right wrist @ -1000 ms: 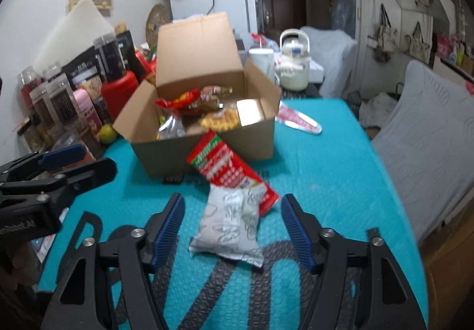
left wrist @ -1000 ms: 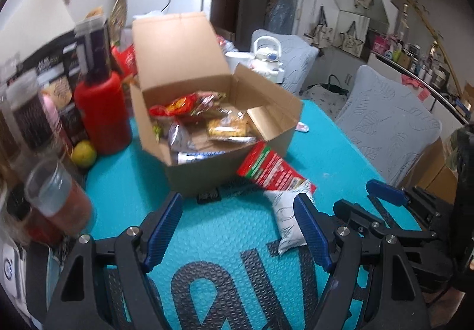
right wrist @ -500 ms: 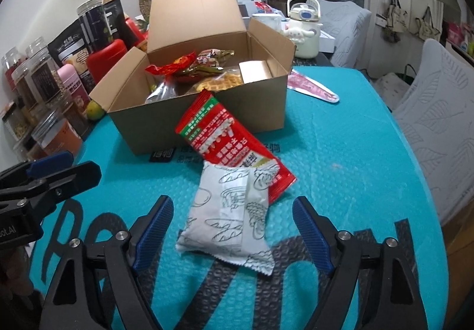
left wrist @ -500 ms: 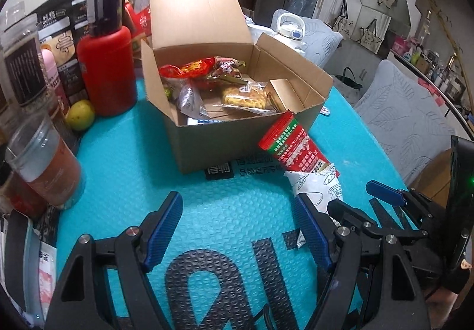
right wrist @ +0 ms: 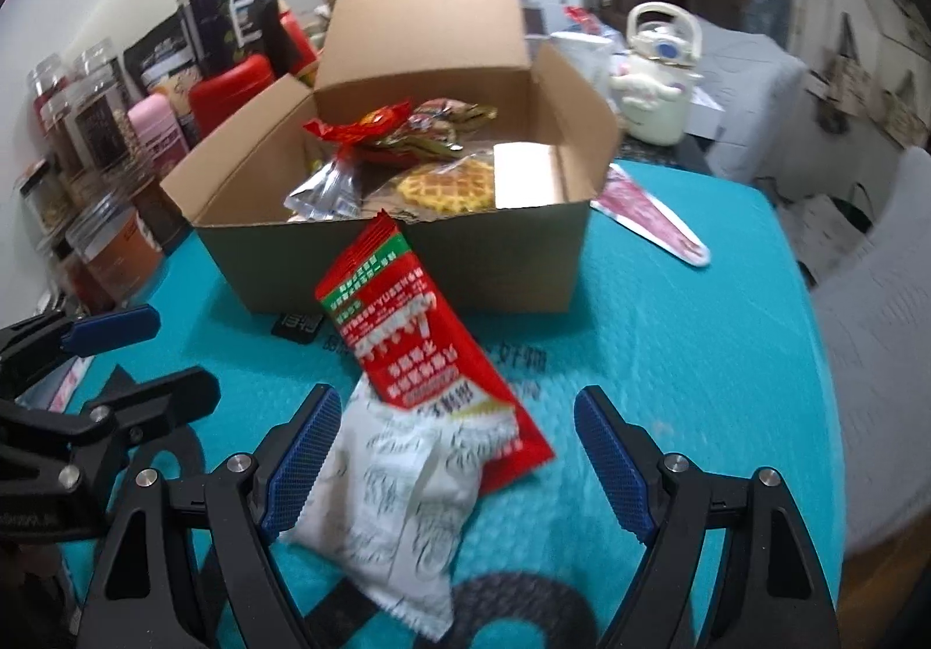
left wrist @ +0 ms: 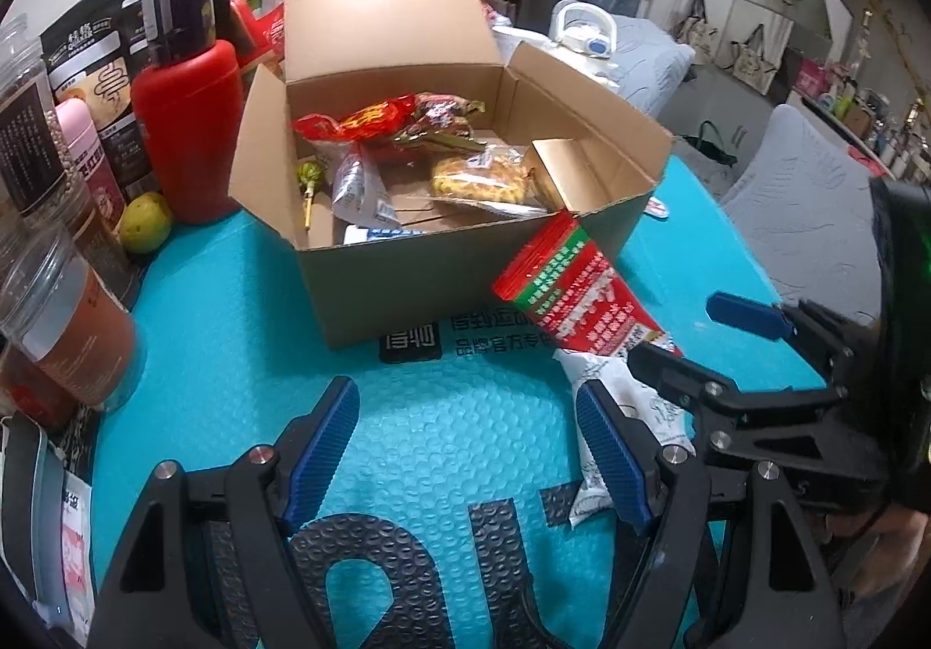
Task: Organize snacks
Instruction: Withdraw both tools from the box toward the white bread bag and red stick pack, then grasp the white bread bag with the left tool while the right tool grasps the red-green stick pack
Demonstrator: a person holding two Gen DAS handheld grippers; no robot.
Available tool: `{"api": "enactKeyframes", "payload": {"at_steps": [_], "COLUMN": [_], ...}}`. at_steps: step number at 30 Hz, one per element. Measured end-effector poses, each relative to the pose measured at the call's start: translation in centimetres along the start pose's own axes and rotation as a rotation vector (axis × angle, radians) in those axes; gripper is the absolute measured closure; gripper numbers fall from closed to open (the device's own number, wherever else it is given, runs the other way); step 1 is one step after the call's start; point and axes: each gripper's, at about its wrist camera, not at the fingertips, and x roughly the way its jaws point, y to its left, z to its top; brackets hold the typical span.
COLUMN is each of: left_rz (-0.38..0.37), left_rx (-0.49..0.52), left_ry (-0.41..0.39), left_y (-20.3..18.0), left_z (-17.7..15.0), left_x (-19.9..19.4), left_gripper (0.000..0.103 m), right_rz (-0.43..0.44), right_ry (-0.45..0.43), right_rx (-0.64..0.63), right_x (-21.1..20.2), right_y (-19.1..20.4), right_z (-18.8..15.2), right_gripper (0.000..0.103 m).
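An open cardboard box (left wrist: pixel 419 288) (right wrist: pixel 407 253) stands on the teal mat and holds several wrapped snacks, one of them a waffle. A red snack packet (right wrist: pixel 419 334) (left wrist: pixel 570 294) leans against the box's front wall. Its lower end overlaps a white printed packet (right wrist: pixel 401 497) (left wrist: pixel 605 381) lying flat. My right gripper (right wrist: pixel 457 454) (left wrist: pixel 698 340) is open, straddling both packets, its pads apart from them. Just left of the packets, my left gripper (left wrist: pixel 468 451) (right wrist: pixel 134 358) is open over bare mat, holding nothing.
Jars and dark pouches crowd the left edge, with a red bottle (left wrist: pixel 186 125), a green fruit (left wrist: pixel 145 230) and a brown-filled jar (left wrist: pixel 64 334). A white kettle (right wrist: pixel 657 78) and a flat pink packet (right wrist: pixel 651 224) lie beyond the box. Grey chairs (left wrist: pixel 814 218) stand to the right.
Both grippers came lower and closer to the box. The right gripper's jaws widened and now straddle the white and red packets. The packets and the box have not moved.
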Motion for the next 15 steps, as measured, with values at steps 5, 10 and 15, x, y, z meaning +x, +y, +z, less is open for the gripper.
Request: {"api": "enactKeyframes", "payload": {"at_steps": [5,10,15], "left_rz": [0.039,0.035,0.035], "left_rx": [-0.02,-0.049,-0.044], "left_ry": [0.035,0.069,0.084], "left_y": [0.1,0.5,0.2], "left_z": [0.0,0.2,0.5], "left_x": [1.2,2.2,3.0], "left_gripper": [0.026,0.026,0.026], "right_rz": [0.066,0.168,0.286], "right_ry": [0.063,0.127,0.191], "right_rx": [-0.067,-0.103,-0.133], "right_x": [2.9,5.2,6.7], "right_y": [0.0,-0.3,-0.3], "right_z": [0.9,1.7,2.4], "right_gripper": [0.02,0.02,0.052]}}
